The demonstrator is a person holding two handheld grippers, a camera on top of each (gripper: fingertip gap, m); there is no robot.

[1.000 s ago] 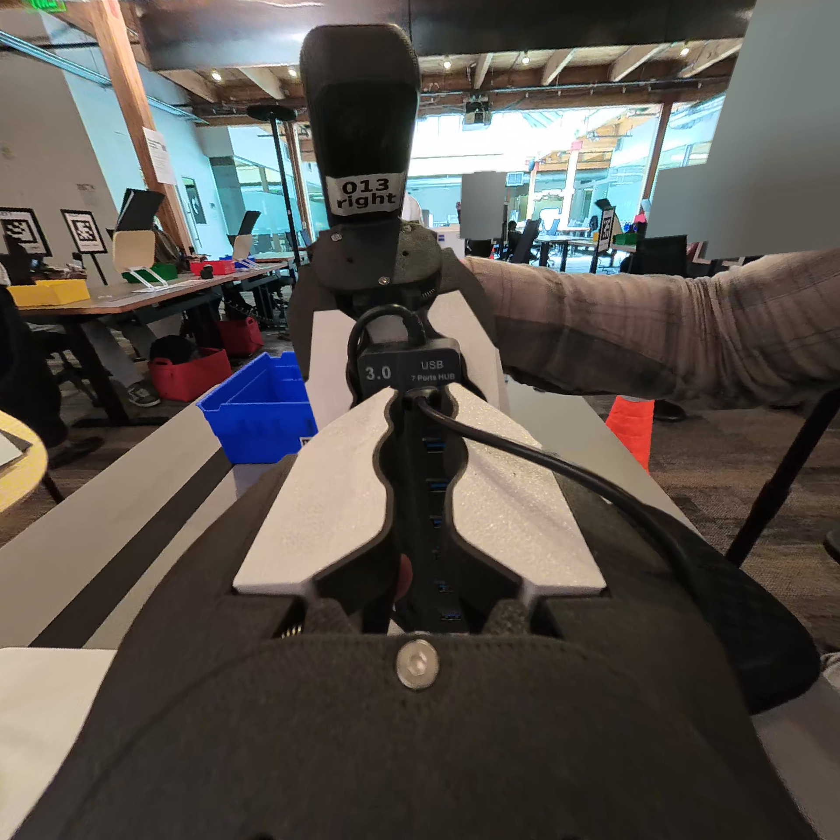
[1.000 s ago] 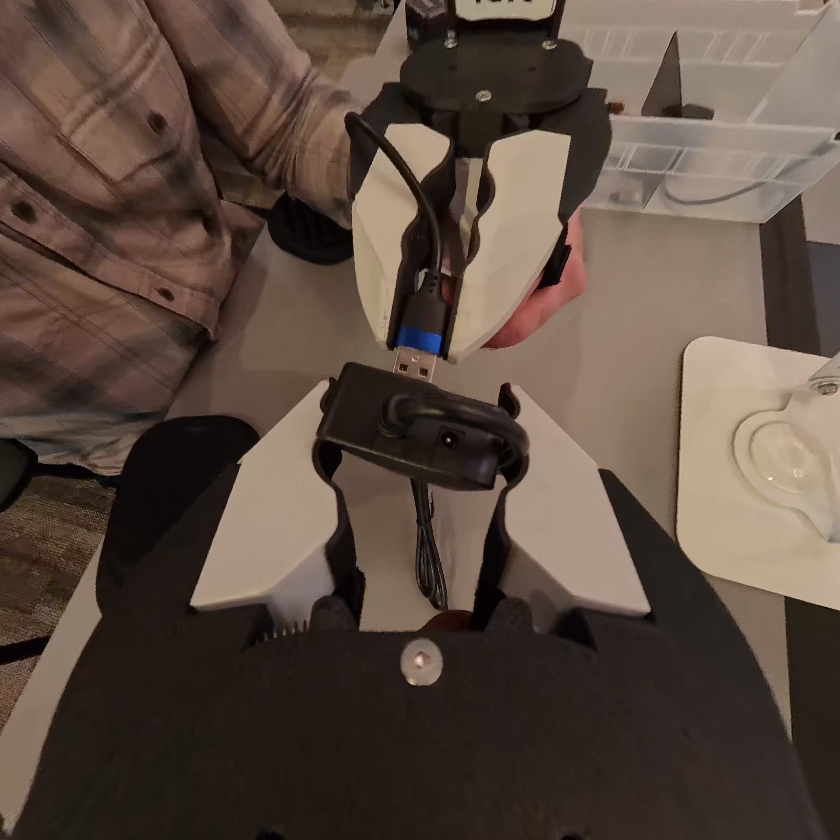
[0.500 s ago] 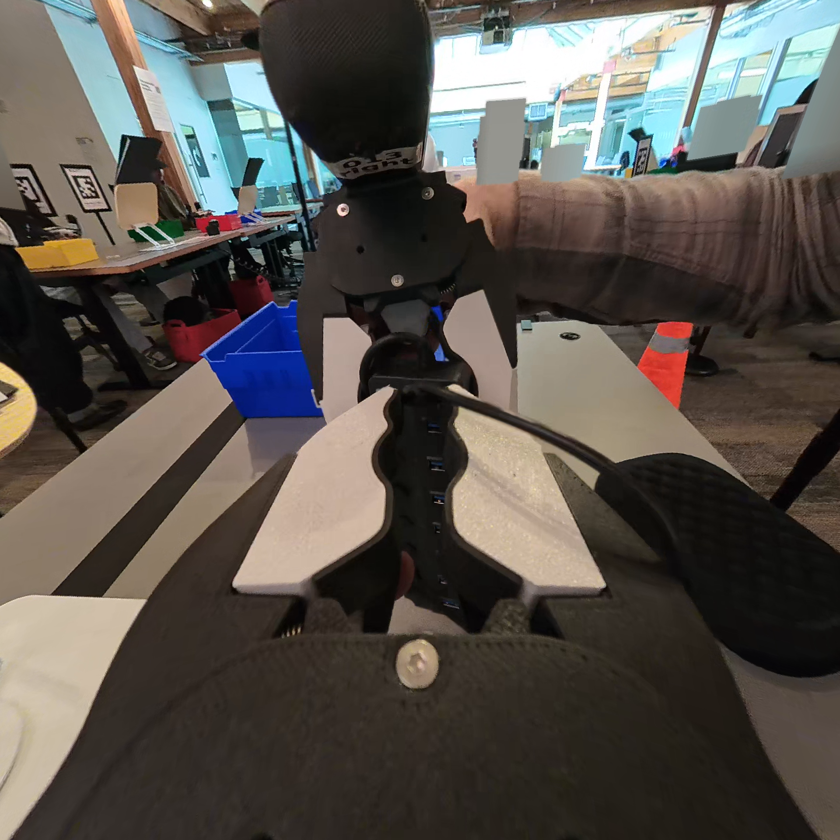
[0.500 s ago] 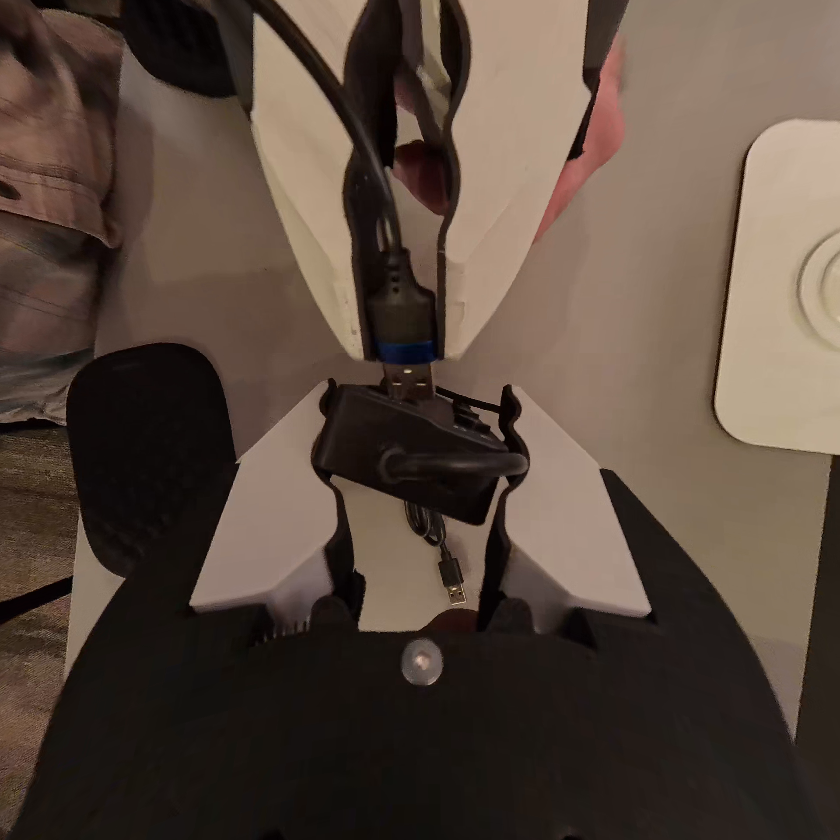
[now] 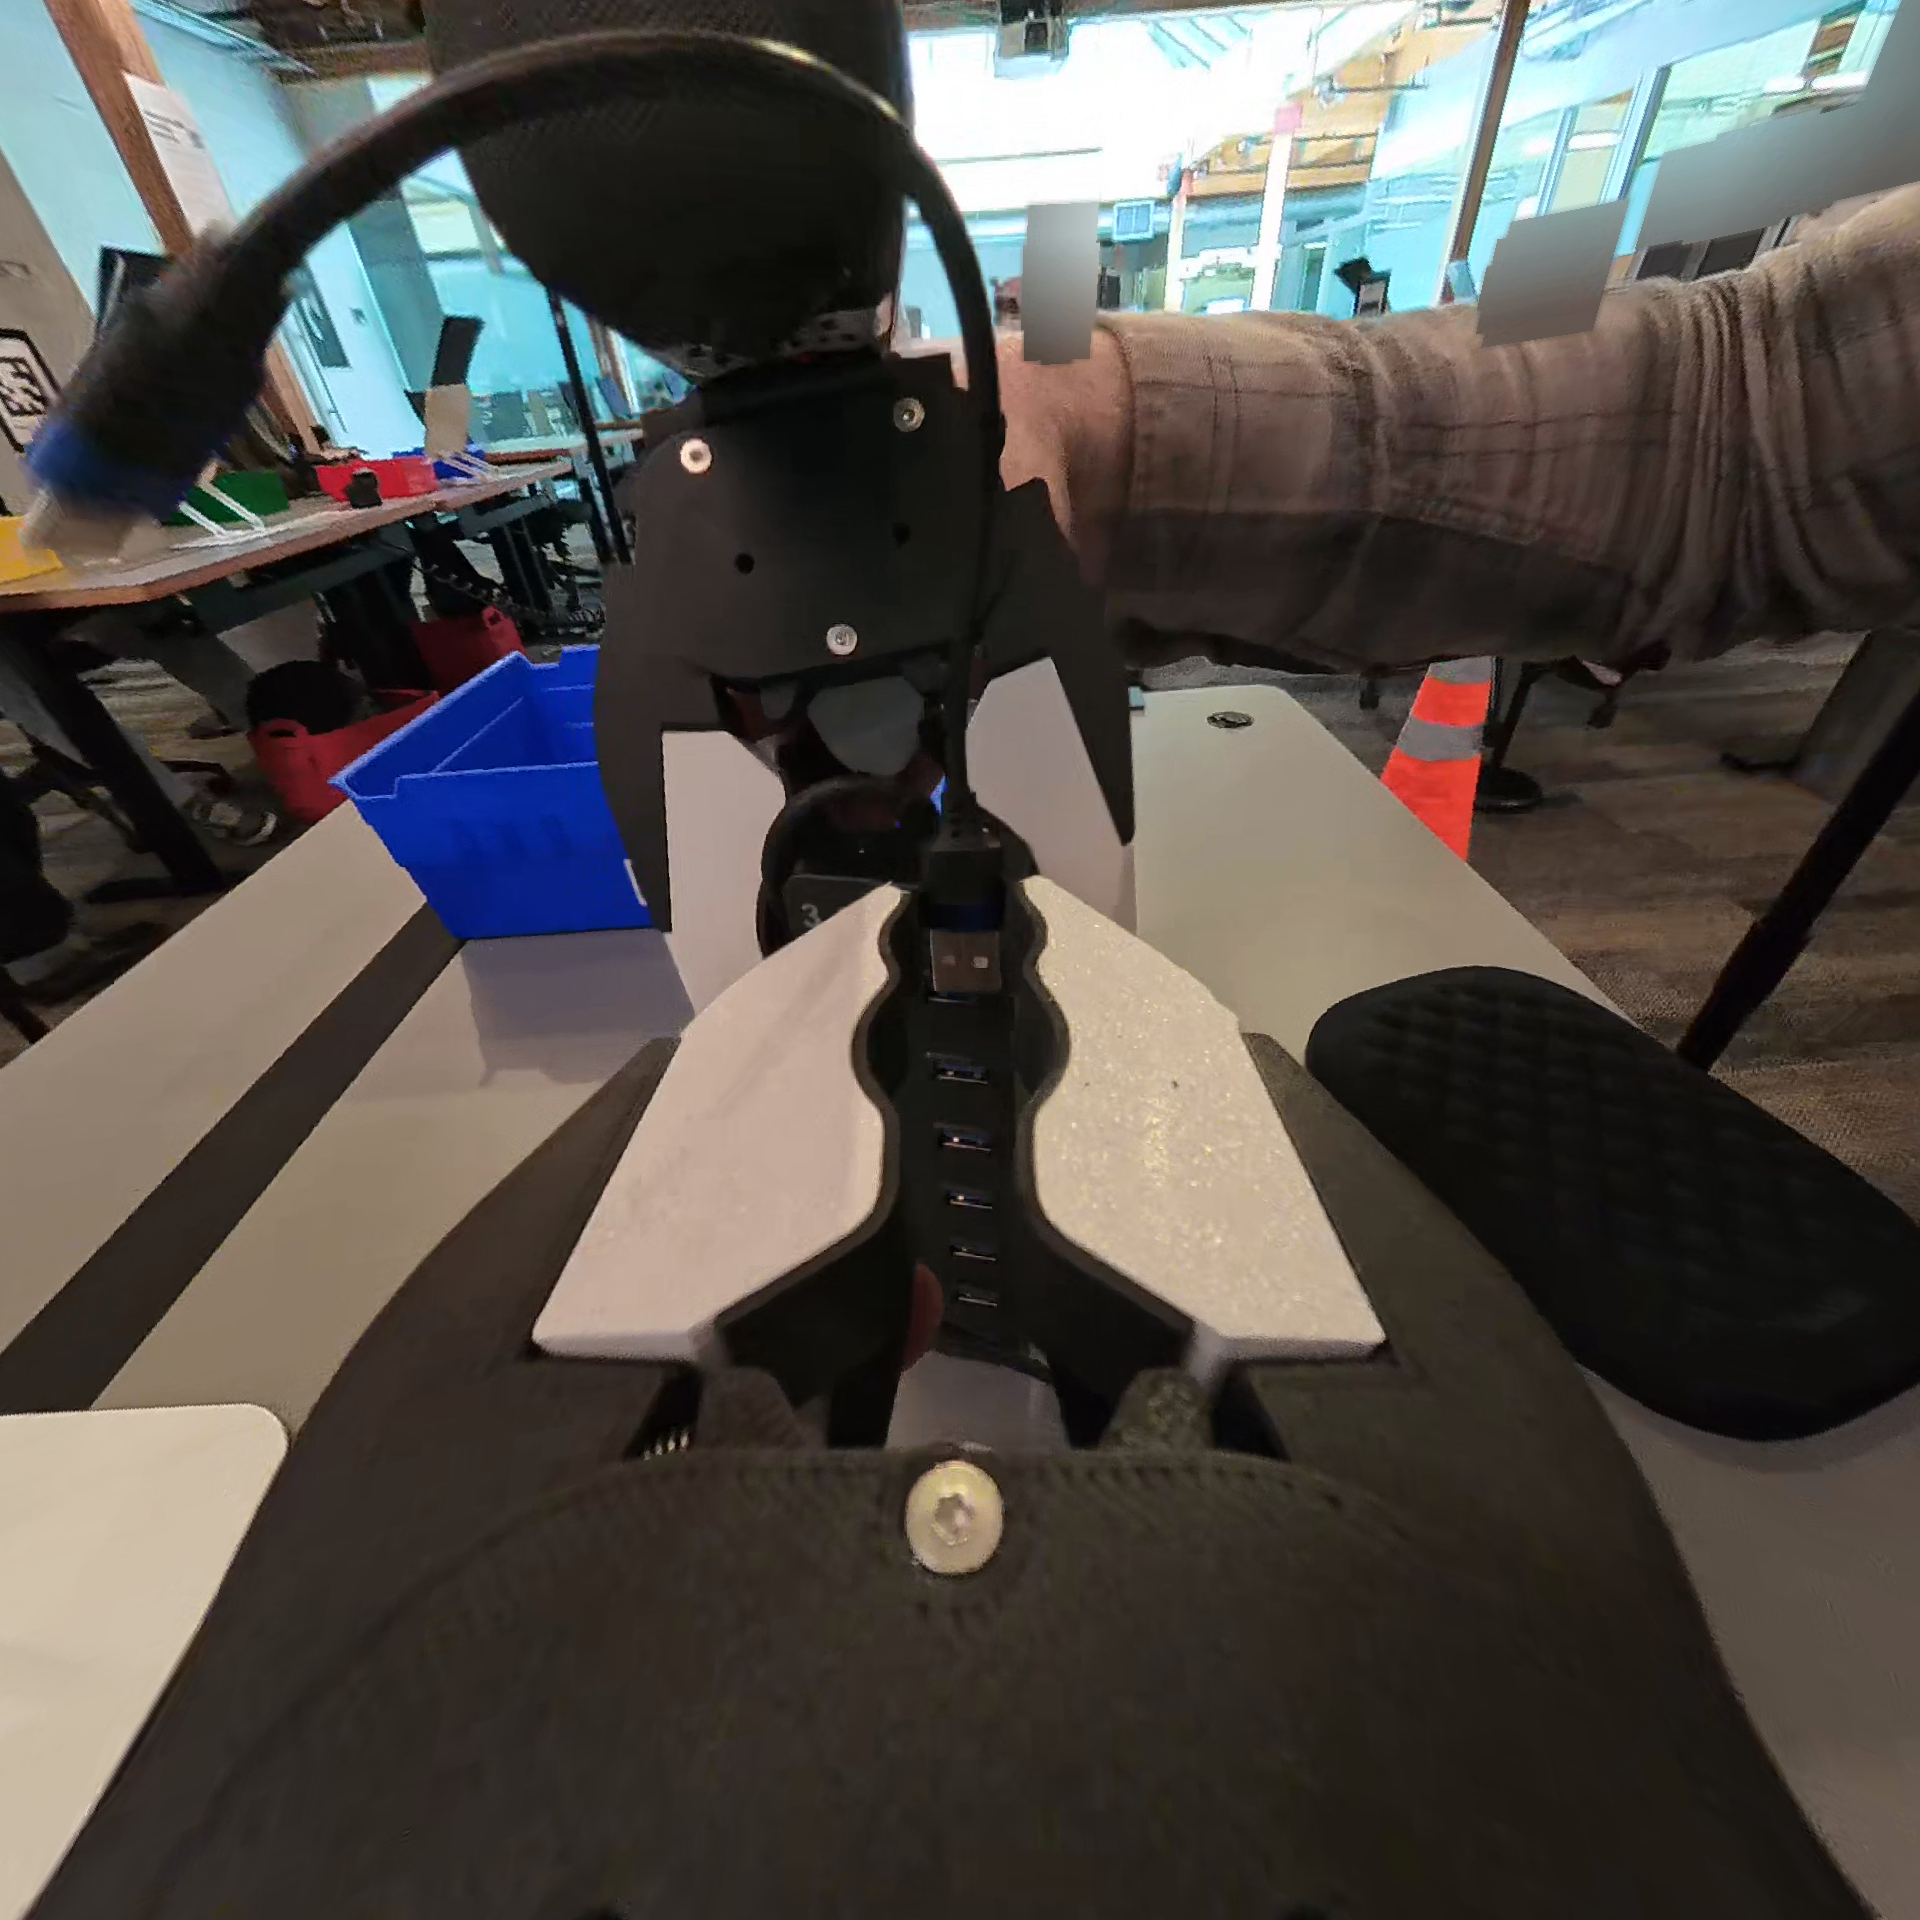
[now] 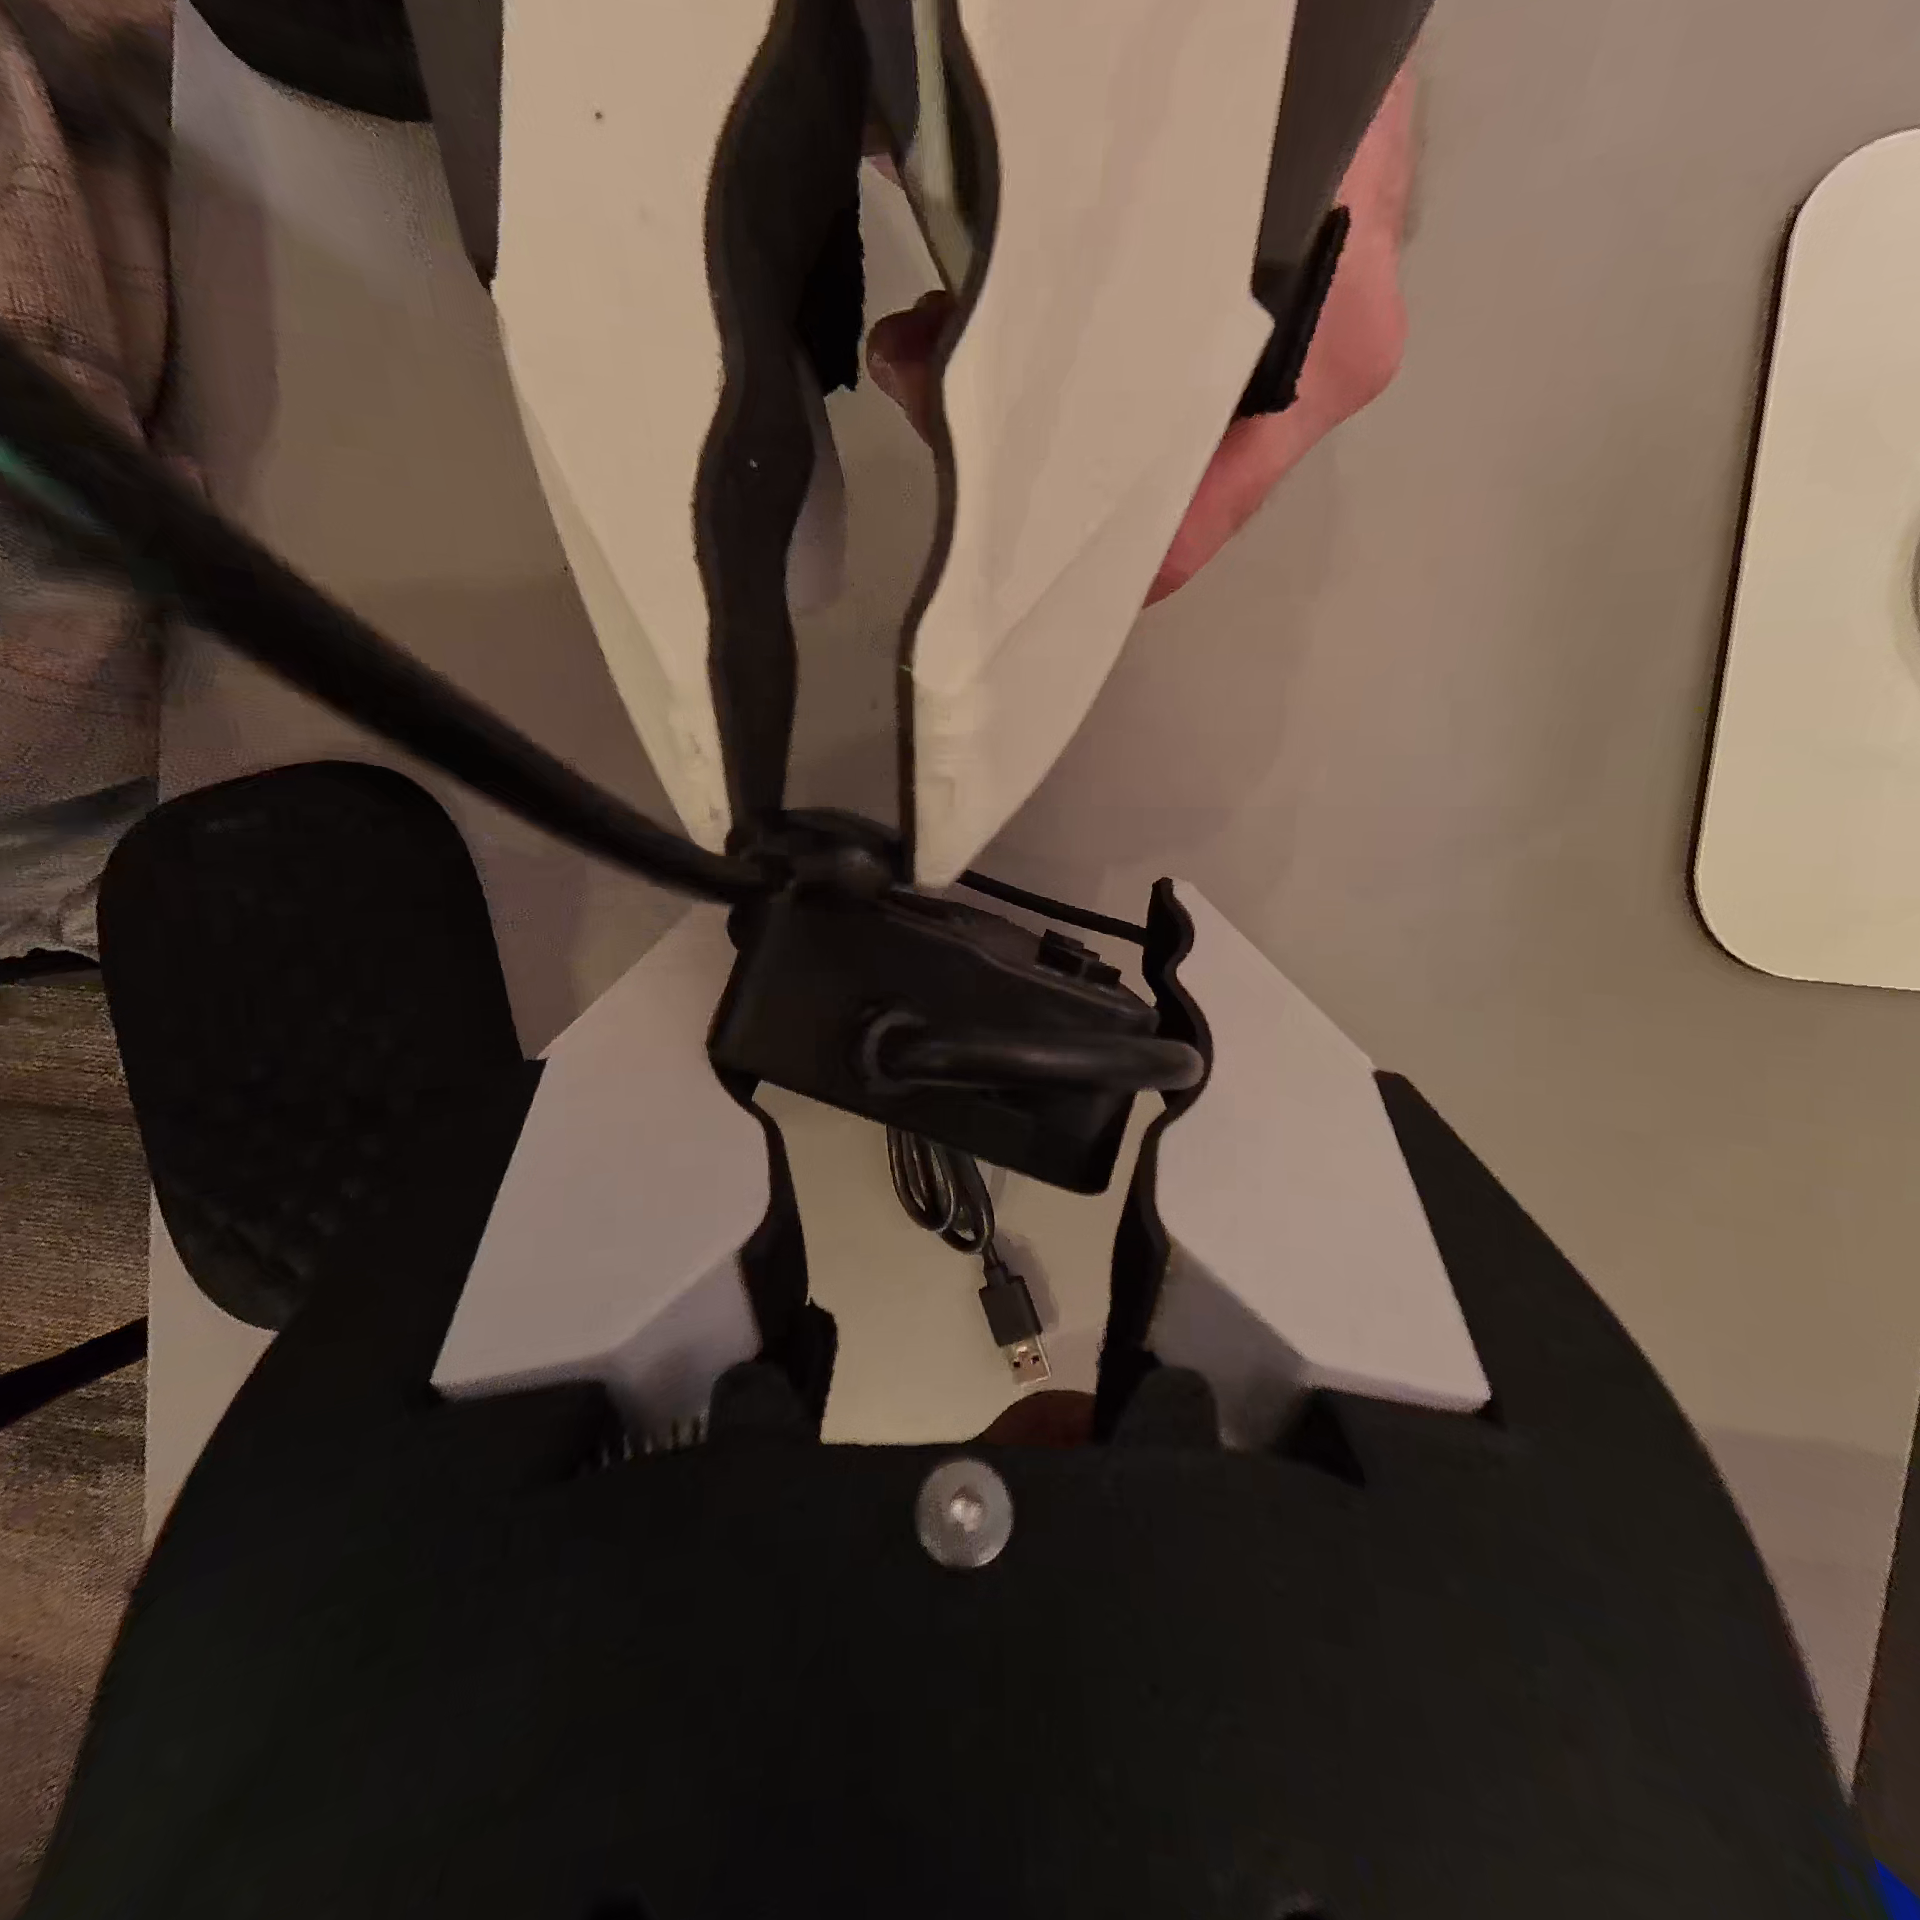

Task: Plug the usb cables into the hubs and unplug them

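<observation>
Hub point(image 5: 961, 1143): matt black plastic. Cable point(image 5: 582, 94): smooth black rubbery sheath. Plug point(image 5: 964, 961): shiny metal. Fingers point(image 5: 1153, 1143): white, grainy (faint sparkle). Bin point(image 5: 499, 810): glossy blue plastic. Sleeve point(image 5: 1455, 478): plaid cloth. Table point(image 5: 1299, 831): smooth, matt grey.

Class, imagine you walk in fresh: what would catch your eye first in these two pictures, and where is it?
Most striking is the black cable looping high across the left wrist view, from a blurred blue-collared plug at the upper left down to a second plug at the left gripper's fingertips. In the right wrist view, the right gripper clamps the black hub by its sides above the grey table.
</observation>
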